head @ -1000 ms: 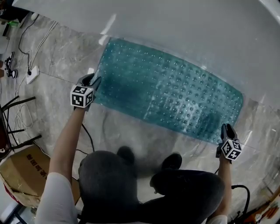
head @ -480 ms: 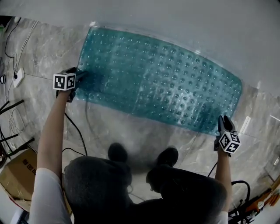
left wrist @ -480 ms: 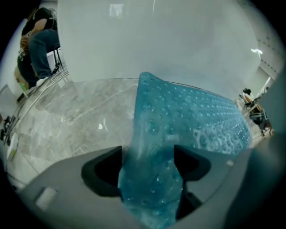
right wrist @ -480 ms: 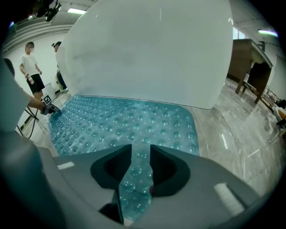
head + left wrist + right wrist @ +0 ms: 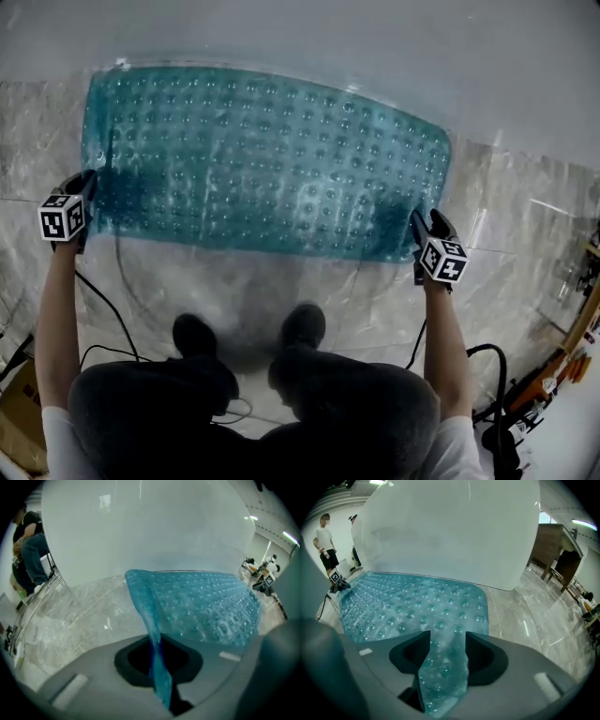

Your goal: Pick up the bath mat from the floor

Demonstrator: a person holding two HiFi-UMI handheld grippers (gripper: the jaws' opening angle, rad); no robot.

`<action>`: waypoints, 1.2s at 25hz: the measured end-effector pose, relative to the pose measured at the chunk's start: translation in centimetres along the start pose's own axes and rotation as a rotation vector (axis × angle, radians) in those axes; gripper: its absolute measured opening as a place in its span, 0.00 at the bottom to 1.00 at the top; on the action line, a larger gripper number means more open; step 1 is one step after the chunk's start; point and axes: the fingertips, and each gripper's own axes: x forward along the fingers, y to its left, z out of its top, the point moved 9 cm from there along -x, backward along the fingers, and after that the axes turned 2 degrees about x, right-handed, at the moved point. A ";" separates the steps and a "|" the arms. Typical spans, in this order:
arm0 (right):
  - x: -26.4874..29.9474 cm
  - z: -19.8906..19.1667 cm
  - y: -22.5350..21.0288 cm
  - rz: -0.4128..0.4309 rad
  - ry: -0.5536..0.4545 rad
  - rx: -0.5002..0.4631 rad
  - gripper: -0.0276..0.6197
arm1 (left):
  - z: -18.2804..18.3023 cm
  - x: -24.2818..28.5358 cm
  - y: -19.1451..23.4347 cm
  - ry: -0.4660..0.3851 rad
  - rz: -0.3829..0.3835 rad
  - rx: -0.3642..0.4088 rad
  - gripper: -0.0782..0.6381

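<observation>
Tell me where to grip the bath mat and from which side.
Grip the bath mat at its two near corners, coming from the near long edge. It is thin, wide and limp, mostly flat on the floor, so only its rim can be pinched, and two holds should limit sagging.

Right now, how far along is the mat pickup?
Done: both near corners of the bath mat reached. In hand: left hand-held gripper just closed on a raised edge; right hand-held gripper just opened wider, mat between its jaws, unpinched. Left: right grasp, lift off floor.
</observation>
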 end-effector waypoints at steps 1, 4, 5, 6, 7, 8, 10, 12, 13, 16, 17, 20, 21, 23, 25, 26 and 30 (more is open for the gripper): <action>0.2 -0.1 -0.9 -0.010 0.012 0.007 0.43 | 0.1 -0.1 -0.4 -0.006 0.007 0.020 0.14; 1.5 -0.1 -3.2 -0.002 0.066 0.073 0.56 | 0.5 -0.9 -1.3 -0.021 0.016 0.048 0.14; 2.0 0.0 -3.8 0.003 0.087 0.099 0.64 | 0.6 -1.1 -1.5 -0.027 0.012 0.045 0.14; 2.4 0.1 -4.4 0.004 0.108 0.121 0.70 | 0.7 -1.3 -1.7 -0.032 0.004 0.039 0.14; 2.7 0.0 -4.9 0.004 0.127 0.139 0.74 | 0.7 -1.3 -1.9 -0.036 -0.004 0.033 0.14; 3.0 -0.2 -5.2 0.003 0.145 0.154 0.75 | 0.6 -1.4 -2.1 -0.040 -0.010 0.028 0.14; 3.5 -0.6 -5.6 0.008 0.161 0.173 0.78 | 0.7 -1.6 -2.3 -0.047 -0.011 0.022 0.14; 3.5 -0.7 -5.5 0.020 0.155 0.166 0.77 | 0.8 -1.7 -2.3 -0.057 -0.003 0.016 0.14; 3.5 -0.7 -5.1 0.031 0.150 0.150 0.69 | 0.7 -1.8 -2.4 -0.063 0.002 0.014 0.14; 3.6 -0.6 -3.9 0.060 0.145 0.100 0.52 | 0.4 -1.6 -2.7 -0.078 0.009 0.013 0.14; 3.6 -0.5 -3.5 0.067 0.144 0.086 0.47 | 0.5 -1.6 -2.8 -0.082 0.008 0.014 0.14; 3.2 -0.1 -2.0 0.082 0.155 0.041 0.28 | 0.8 -2.4 -3.0 -0.089 -0.012 0.003 0.14; 2.9 0.2 -1.5 0.084 0.161 0.026 0.22 | 0.8 -2.9 -3.1 -0.094 -0.029 -0.011 0.14; 1.9 0.9 -0.9 0.090 0.162 0.023 0.17 | 1.2 -4.0 -3.3 -0.104 -0.072 -0.046 0.13; 0.6 1.8 -0.6 0.113 0.152 0.056 0.14 | 2.1 -5.1 -3.6 -0.113 -0.109 -0.068 0.13; -0.1 2.3 -0.4 0.129 0.148 0.068 0.12 | 2.5 -5.7 -4.0 -0.119 -0.117 -0.068 0.13; -3.8 5.0 1.2 0.183 0.159 0.029 0.10 | 3.8 -8.2 -5.5 -0.120 -0.126 -0.082 0.13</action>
